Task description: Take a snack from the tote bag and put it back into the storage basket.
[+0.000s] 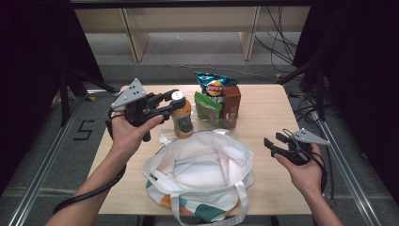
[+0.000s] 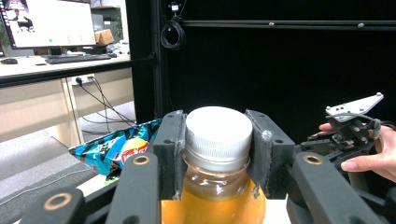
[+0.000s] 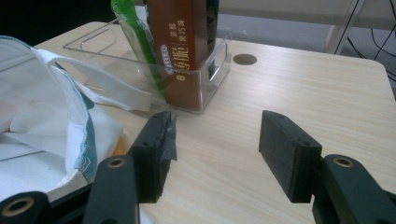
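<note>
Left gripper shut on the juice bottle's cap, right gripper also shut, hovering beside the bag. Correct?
Not quite. The left gripper is shut on the juice bottle at its white cap, but the right gripper is open: the right gripper view shows its jaws apart over bare table, beside the bag.

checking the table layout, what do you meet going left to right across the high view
left gripper with its grey three-cornered plate → orange juice bottle with a white cap held in its jaws → green snack packet → brown carton → right gripper, jaws apart over the light wooden table
</note>
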The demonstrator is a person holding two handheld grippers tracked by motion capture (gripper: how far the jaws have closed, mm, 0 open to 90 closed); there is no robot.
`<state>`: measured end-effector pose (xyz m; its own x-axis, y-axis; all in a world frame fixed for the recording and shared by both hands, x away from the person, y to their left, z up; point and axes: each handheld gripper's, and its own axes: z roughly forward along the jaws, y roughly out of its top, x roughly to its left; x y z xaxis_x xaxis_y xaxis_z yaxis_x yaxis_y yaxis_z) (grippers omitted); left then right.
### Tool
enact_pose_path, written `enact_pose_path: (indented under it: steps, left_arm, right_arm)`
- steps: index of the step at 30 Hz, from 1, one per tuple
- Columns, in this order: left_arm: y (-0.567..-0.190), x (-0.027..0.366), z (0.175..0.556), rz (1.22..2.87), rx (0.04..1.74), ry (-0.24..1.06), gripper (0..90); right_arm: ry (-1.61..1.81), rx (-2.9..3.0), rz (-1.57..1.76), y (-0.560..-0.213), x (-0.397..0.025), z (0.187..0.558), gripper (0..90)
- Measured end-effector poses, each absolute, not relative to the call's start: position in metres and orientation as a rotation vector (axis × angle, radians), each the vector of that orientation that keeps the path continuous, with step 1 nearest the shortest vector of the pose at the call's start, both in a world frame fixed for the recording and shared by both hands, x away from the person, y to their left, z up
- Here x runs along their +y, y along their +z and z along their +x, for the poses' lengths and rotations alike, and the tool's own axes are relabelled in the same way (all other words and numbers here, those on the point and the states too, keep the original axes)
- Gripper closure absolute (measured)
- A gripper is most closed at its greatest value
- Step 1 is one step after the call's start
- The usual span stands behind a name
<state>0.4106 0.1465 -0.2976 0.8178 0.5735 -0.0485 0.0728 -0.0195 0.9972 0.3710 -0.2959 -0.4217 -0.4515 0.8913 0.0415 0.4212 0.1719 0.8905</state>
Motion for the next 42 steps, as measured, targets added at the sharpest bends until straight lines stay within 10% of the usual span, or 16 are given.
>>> enact_pose_path:
  steps: [42]
  left_arm:
    - [-0.322,0.155,0.465,1.576,0.601,0.466,59.0]
  right_arm:
    - [1.250,1.897,1.301,-0.423,-0.298,0.364,45.0]
